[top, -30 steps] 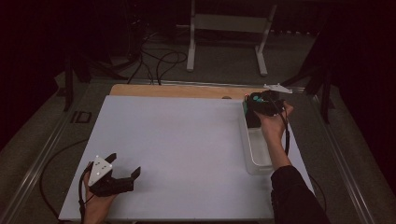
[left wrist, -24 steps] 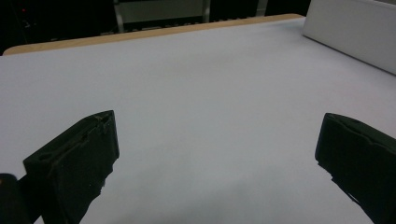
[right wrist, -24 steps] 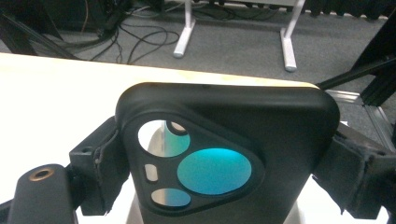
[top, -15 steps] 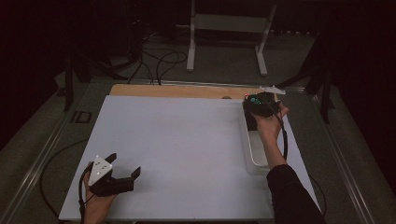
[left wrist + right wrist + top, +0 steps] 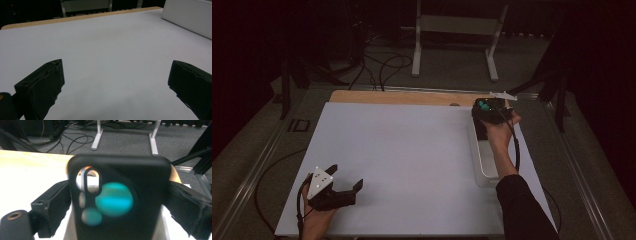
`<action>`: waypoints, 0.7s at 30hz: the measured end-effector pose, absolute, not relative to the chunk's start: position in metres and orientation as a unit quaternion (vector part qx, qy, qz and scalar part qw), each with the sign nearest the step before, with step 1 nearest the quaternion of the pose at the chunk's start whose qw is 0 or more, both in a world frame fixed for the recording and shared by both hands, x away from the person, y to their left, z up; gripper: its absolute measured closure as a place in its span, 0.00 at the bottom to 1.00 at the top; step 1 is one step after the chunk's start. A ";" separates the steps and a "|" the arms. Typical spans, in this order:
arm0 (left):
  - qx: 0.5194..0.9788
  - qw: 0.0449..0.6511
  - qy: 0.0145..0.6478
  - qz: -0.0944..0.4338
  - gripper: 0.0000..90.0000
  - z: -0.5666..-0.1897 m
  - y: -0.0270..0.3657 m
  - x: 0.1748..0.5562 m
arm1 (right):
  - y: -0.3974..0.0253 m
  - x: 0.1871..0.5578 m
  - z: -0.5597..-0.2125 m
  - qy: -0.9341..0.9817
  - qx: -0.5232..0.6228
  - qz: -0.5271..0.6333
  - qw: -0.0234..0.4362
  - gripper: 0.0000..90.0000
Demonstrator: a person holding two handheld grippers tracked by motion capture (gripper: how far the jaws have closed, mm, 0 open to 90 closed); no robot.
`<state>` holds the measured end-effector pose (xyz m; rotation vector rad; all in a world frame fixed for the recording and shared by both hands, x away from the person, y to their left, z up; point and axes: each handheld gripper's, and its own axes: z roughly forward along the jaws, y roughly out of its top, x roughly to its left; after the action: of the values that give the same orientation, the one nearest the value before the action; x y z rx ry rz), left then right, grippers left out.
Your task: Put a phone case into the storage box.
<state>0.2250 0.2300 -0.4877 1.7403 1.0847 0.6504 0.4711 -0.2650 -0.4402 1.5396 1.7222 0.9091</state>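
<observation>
1. Over the far end of the clear tray (image 5: 482, 165), the right claw (image 5: 117, 202) is clamped on a black phone case (image 5: 120, 202), held upright above it.
2. Lifting looks done; setting the case somewhere on the table (image 5: 412, 150) remains.
3. At the near left corner, the left claw (image 5: 346, 180) rests wide open, holding nothing.

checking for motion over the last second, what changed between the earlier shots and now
Very little. The right gripper, shut on the black phone case, edged slightly toward the table's far edge above the clear tray and keeps its hold. The left gripper stayed open and resting at the near left of the white mat. Nothing was picked up or let go.
</observation>
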 end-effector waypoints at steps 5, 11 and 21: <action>0.708 0.478 0.447 0.265 0.01 -0.488 0.232 0.225 | -0.266 0.469 -0.440 0.658 0.580 0.354 0.324 0.08; 0.709 0.476 0.447 0.267 0.01 -0.488 0.231 0.225 | -0.268 0.466 -0.435 0.658 0.578 0.356 0.326 0.08; 0.709 0.475 0.446 0.268 0.01 -0.488 0.231 0.225 | -0.268 0.450 -0.423 0.676 0.551 0.368 0.321 0.09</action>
<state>0.2251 0.2306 -0.4878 1.7346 1.0907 0.6548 0.4501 -0.2682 -0.4233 1.4484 1.7770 0.9666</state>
